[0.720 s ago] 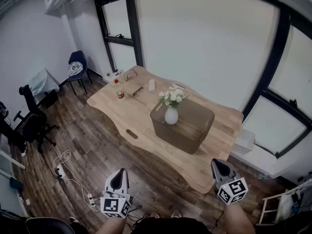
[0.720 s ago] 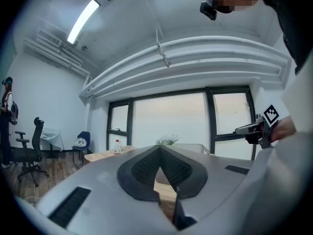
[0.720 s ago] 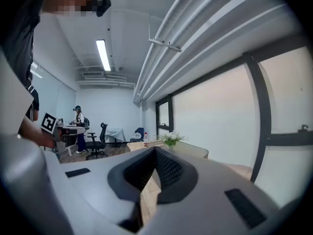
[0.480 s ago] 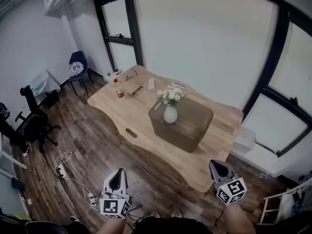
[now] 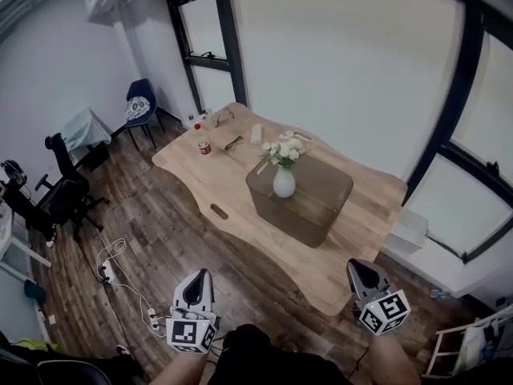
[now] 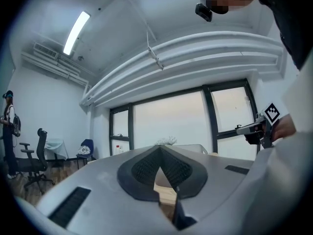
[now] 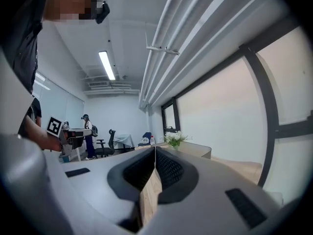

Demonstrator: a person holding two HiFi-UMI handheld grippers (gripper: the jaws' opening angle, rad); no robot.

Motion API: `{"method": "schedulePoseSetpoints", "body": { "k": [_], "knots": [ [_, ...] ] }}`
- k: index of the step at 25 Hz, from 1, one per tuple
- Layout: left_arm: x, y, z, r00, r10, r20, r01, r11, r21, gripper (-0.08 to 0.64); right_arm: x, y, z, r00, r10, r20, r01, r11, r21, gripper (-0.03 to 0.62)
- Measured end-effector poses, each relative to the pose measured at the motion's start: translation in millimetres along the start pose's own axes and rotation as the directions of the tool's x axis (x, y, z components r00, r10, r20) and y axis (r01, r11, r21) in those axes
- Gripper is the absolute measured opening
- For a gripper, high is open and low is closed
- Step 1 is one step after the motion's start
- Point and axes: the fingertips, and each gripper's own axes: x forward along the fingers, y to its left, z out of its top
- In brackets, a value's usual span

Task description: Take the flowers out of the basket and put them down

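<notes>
Barely anything has moved since a moment ago: the view just nudged over so the table sits a touch further right, and both grippers hang low, well apart from the basket. The left gripper is below-left of the basket, fingers closed tip to tip on nothing. The white flowers stand upright in a white vase in the basket's left corner, and the right gripper, below-right of the basket, is pinched fully closed and empty too.
</notes>
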Motion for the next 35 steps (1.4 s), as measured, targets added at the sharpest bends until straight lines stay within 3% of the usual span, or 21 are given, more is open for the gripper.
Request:
{"method": "schedulePoseSetpoints", "body": {
  "k": [5, 11, 22, 35],
  "knots": [
    [24, 1, 2, 1.0, -0.015, 0.011, 0.015, 1.0, 0.01, 0.005, 10, -5, -6, 1.0, -0.005, -0.013, 0.005, 1.0, 0.0, 0.023],
    [74, 4, 2, 0.996, -0.087, 0.035, 0.087, 0.996, 0.015, 0.005, 34, -25, -7, 0.997, -0.069, -0.02, 0.069, 0.998, 0.015, 0.023],
    [182, 72, -6, 0.983, -0.177, 0.042, 0.177, 0.984, -0.001, 0.005, 121, -47, 9, 0.982, -0.186, -0.023, 0.187, 0.982, 0.034, 0.023],
    [298, 140, -13, 0.937, -0.348, 0.036, 0.347, 0.938, 0.023, 0.005, 237, -61, 52, 0.949, -0.316, -0.002, 0.316, 0.949, 0.011, 0.023]
  ]
}}
